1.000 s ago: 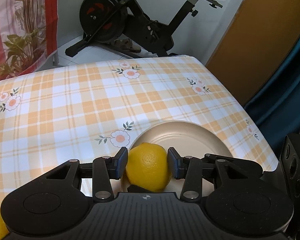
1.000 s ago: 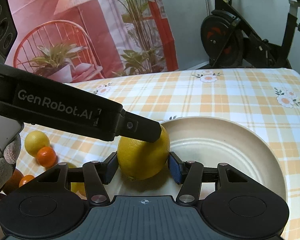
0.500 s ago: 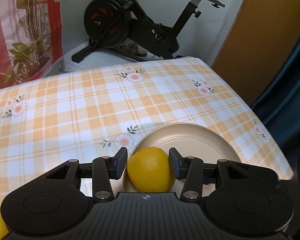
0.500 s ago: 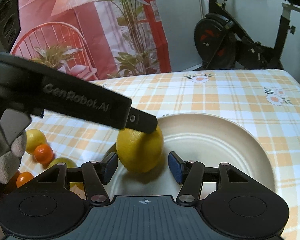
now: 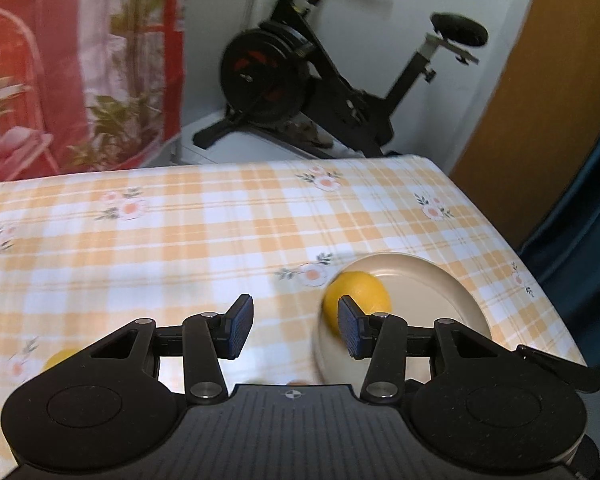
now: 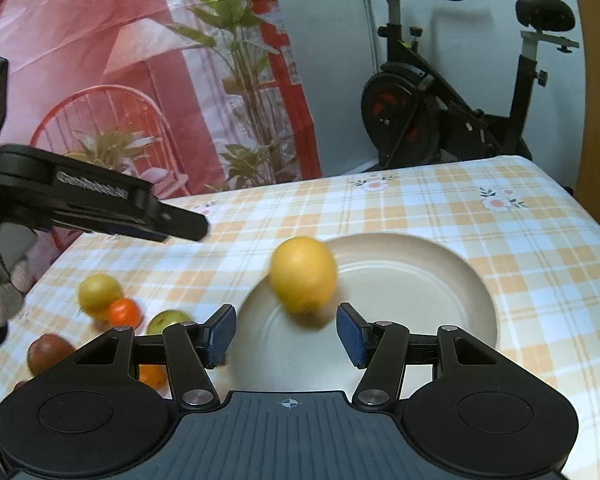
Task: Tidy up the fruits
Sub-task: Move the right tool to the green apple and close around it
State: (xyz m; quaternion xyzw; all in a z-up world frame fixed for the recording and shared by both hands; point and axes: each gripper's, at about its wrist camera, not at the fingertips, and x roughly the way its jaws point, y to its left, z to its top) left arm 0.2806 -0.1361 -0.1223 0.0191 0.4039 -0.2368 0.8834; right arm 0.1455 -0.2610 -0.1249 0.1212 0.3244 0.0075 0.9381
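Large yellow lemon [image 6: 303, 275] lay on rim of cream round plate [image 6: 452, 280], free. Left gripper [image 5: 291, 330] and right gripper [image 6: 285, 334]: jaws apart, empty. We judged best next: approach small fruits [image 6: 100, 291] on checked desk [image 6: 420, 208] squarely, low.

Each camera sits just behind its own jaws and looks forward and down over the checked desk [image 5: 180, 248]. The left wrist view faces the far edge with the plate [image 5: 452, 292] low at right. The right wrist view stands close over the same plate [image 6: 440, 280]. Both share the lemon [image 6: 303, 274], the plate and the exercise bike [image 5: 300, 76] behind.
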